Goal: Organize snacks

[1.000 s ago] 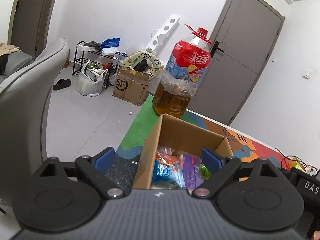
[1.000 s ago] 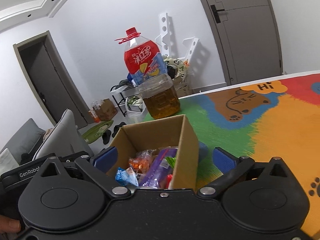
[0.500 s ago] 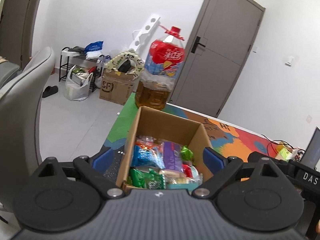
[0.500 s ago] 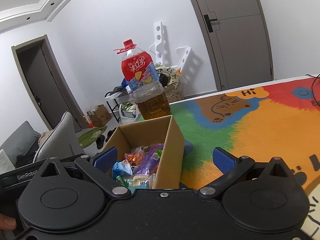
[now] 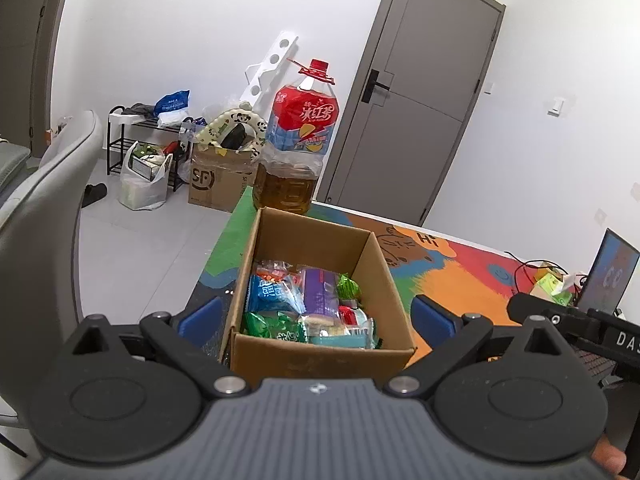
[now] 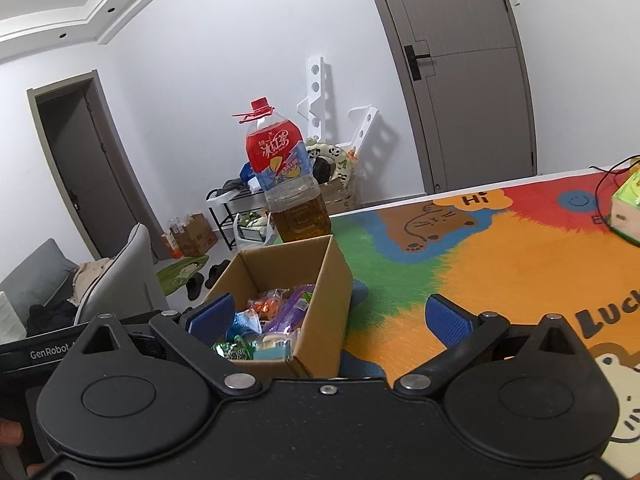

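Note:
An open cardboard box [image 5: 320,356] stands on the colourful mat, filled with snack packets [image 5: 308,304] in blue, green, purple and orange. My left gripper [image 5: 316,316] points at it from the near side. Its jaws are opening, the blue pads stand just outside the box's two side walls and do not press on it. In the right wrist view the same box [image 6: 324,300] lies low and left. My right gripper [image 6: 328,318] is open, one pad in front of the box's left part and the other over bare mat.
A large iced-tea bottle [image 5: 298,152] stands right behind the box at the table's corner. A tissue box [image 6: 626,208], cables and a laptop screen [image 5: 612,272] sit far right. A grey chair [image 5: 40,220] is left of the table. The orange mat [image 6: 500,264] lies to the right.
Both grippers have drawn back and risen from the box, so its whole front wall and contents now show. The left jaws stand slightly wider. The box has stayed put.

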Demonstrator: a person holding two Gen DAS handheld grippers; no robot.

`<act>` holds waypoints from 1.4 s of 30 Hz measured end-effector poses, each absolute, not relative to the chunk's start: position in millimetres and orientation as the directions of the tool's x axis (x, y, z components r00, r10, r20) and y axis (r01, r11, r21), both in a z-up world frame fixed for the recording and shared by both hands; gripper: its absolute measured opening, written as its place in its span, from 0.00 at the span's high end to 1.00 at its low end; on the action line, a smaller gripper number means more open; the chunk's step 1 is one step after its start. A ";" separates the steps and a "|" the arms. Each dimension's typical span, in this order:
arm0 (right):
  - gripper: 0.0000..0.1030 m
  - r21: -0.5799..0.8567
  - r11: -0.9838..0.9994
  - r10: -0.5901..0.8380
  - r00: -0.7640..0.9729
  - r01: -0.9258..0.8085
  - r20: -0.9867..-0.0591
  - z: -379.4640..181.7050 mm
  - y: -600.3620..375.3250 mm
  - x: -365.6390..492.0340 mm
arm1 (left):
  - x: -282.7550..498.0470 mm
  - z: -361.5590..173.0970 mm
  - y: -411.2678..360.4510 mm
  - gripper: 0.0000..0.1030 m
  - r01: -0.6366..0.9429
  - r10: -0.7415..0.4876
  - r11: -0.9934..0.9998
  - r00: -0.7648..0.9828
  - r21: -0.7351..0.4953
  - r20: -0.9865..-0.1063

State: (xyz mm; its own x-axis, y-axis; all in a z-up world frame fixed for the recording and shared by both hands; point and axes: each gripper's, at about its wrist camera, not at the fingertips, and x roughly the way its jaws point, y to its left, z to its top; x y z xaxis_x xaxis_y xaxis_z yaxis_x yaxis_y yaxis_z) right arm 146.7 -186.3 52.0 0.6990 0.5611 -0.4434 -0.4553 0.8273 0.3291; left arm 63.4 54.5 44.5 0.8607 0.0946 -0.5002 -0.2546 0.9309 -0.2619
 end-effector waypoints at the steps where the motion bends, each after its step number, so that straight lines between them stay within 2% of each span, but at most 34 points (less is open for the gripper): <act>1: 0.00 0.326 0.831 0.556 0.704 -0.452 -0.441 52.9 -188.4 144.5 | 61.4 45.3 53.6 0.03 -0.258 0.096 0.929 0.859 -0.264 -0.502; 18: 0.00 0.266 0.859 0.511 0.724 -0.437 -0.463 61.5 -214.3 103.1 | 17.1 56.4 28.5 0.03 -0.187 0.070 0.966 0.856 -0.179 -0.513; 42: 0.00 0.171 0.848 0.510 0.687 -0.501 -0.518 61.0 -202.2 65.1 | 8.9 42.3 26.3 0.02 -0.184 0.083 0.974 0.832 -0.132 -0.549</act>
State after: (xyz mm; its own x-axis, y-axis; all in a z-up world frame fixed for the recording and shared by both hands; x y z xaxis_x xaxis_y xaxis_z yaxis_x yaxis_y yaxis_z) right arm 65.1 -202.2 61.0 0.6870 0.5099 -0.5178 -0.5011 0.8484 0.1706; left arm 8.9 26.3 42.3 0.8319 0.0831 -0.5486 -0.1841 0.9741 -0.1316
